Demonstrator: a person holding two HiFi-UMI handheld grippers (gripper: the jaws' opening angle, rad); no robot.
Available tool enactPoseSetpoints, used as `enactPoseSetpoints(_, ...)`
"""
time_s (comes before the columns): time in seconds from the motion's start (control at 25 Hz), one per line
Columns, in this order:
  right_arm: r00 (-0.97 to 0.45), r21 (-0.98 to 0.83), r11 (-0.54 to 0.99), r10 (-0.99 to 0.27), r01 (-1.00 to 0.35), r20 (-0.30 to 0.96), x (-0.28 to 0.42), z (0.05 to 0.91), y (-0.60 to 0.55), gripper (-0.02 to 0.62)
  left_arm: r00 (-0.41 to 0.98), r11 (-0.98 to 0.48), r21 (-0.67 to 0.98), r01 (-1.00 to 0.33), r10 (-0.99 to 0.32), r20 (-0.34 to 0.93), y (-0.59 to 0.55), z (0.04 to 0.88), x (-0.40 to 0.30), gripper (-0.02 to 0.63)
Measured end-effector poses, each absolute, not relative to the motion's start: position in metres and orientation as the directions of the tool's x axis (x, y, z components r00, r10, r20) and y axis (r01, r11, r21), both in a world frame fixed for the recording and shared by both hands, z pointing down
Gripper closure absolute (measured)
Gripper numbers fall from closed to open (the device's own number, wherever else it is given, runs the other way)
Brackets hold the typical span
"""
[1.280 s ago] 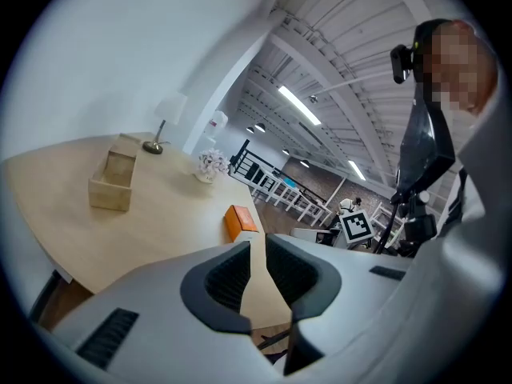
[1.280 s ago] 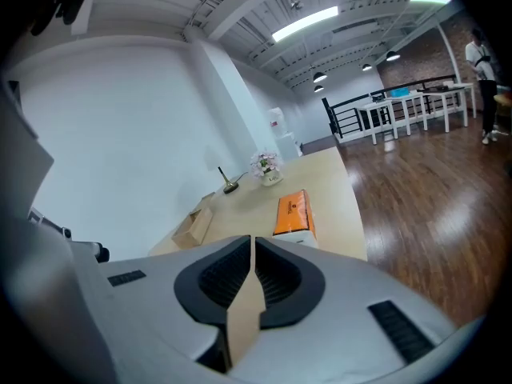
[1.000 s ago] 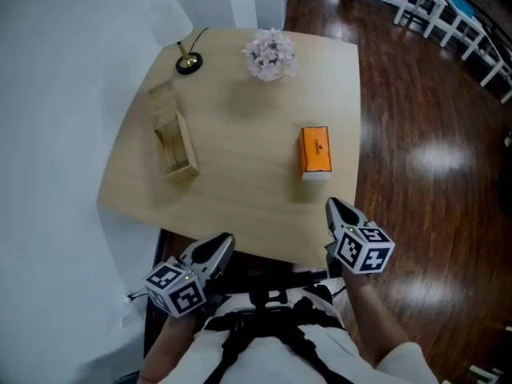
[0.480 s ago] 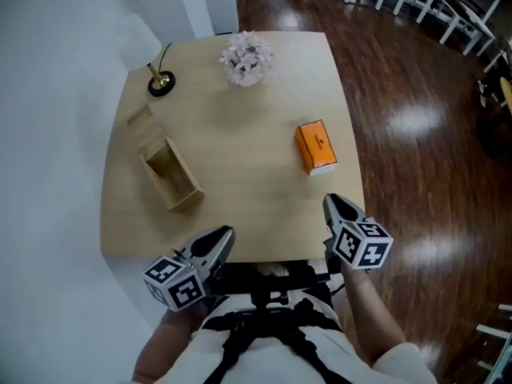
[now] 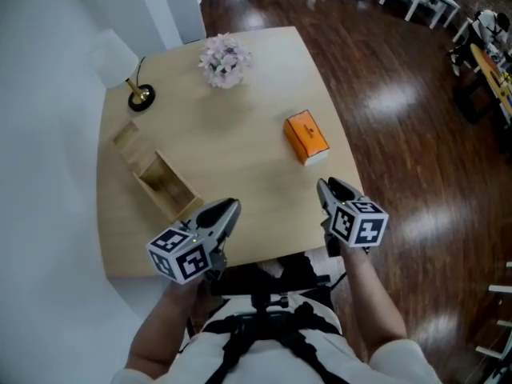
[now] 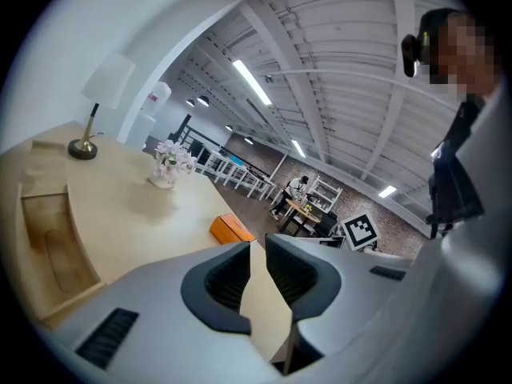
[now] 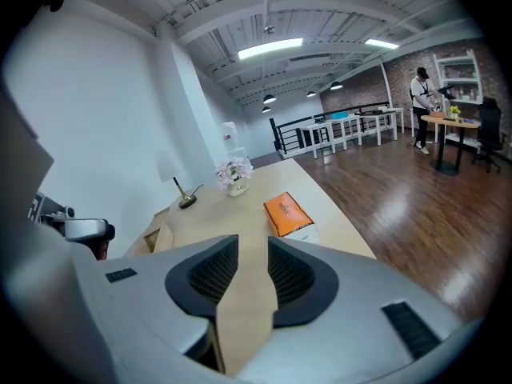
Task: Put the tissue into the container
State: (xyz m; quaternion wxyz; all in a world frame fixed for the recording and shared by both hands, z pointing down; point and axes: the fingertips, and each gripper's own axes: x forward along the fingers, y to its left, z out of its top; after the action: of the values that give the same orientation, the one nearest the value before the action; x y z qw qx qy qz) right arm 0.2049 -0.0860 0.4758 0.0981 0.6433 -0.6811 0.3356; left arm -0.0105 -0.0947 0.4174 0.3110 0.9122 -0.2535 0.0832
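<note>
An orange tissue box lies on the right half of the wooden table; it also shows ahead of both grippers, as the tissue box and the tissue box. An open wooden container with its lid laid back stands near the left edge. My left gripper hovers over the table's near edge, just right of the container, jaws a narrow gap apart and empty. My right gripper hangs at the near right corner, short of the box; its jaws have just been opening, nothing between them.
A white-shaded lamp and a small vase of pale flowers stand at the table's far side. A white wall runs along the left. Dark wood floor lies to the right, with white chairs and desks further off.
The left gripper has come forward and to the right over the table's near edge. The right gripper has edged towards the table. The head view has swung, so the table sits more to the left.
</note>
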Motion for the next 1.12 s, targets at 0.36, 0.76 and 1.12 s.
enactPoseSetpoints(0.36,-0.156,-0.31,-0.047,-0.786,-0.95,0.598,0.222,0.491,-0.128,0.469,0.846,-0.679,0.506,-0.533,-0.415,0.334,-0.127,0.434,0.023,0.549)
enactPoseSetpoints(0.76,-0.176,-0.233,0.021,-0.723,-0.972,0.668,0.256,0.519,-0.178,0.437,0.824,-0.637,0.524,-0.565,-0.418,0.381,-0.155,0.457,0.072,0.538)
enactPoseSetpoints(1.12,-0.189,-0.147,0.119,-0.651,-0.982,0.735,0.267,0.555,-0.225,0.296,0.801,-0.602,0.53,-0.597,-0.413,0.432,-0.182,0.485,0.108,0.483)
